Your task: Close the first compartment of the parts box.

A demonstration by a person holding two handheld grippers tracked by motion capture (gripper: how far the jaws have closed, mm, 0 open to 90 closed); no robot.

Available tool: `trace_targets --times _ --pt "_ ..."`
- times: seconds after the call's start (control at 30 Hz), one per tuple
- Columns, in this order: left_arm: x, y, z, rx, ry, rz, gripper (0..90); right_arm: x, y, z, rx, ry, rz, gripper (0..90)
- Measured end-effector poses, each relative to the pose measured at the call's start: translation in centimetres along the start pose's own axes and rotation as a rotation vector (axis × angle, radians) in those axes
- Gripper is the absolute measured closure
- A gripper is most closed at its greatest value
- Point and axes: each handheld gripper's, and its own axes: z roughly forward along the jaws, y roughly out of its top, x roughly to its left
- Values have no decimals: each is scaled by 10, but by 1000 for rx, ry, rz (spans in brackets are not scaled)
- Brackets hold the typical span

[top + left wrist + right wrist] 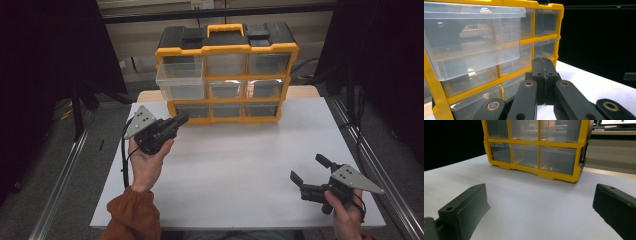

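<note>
Yellow drawer cabinet (227,75) stood on the desk (240,165), one clear drawer (181,80) pulled out; left claw (179,120) closed empty nearby, right claw (309,175) wide open, so pushing squarely seemed wise.

No text, label or number can be read anywhere. The screen far beyond the right claw is blurred.

Your left hand (145,162), palm up with an orange-brown sleeve (132,215) at the wrist, holds the black two-jaw left gripper (181,119) raised, its jaws pressed together and pointing forward and to the right. Your right hand (345,212) holds the black right gripper (309,169) low near you, jaws spread wide apart, pointing left and forward.
</note>
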Motion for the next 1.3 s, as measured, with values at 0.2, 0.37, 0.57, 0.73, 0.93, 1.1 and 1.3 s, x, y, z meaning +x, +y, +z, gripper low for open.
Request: trace_targets --times 0.2,0.37,0.57,0.73,0.93,1.1,1.3 --pt "8 -1 4 -1 24 -4 900 0 0 0 -1 -1 1 0" --pt "14 -2 6 -14 48 -6 900 0 0 0 0 -1 1 0" --pt "22 -3 10 -12 74 -7 900 0 0 0 0 0 1 0" --pt "28 -2 14 -12 91 -11 900 0 0 0 -4 -4 1 0" --pt "34 -1 18 -11 109 -7 900 0 0 0 -3 -5 0 0" --pt "39 -2 23 -7 119 -9 900 0 0 0 -1 0 -1 0" --pt "41 -3 29 -1 126 -15 900 0 0 0 -4 -2 0 0"
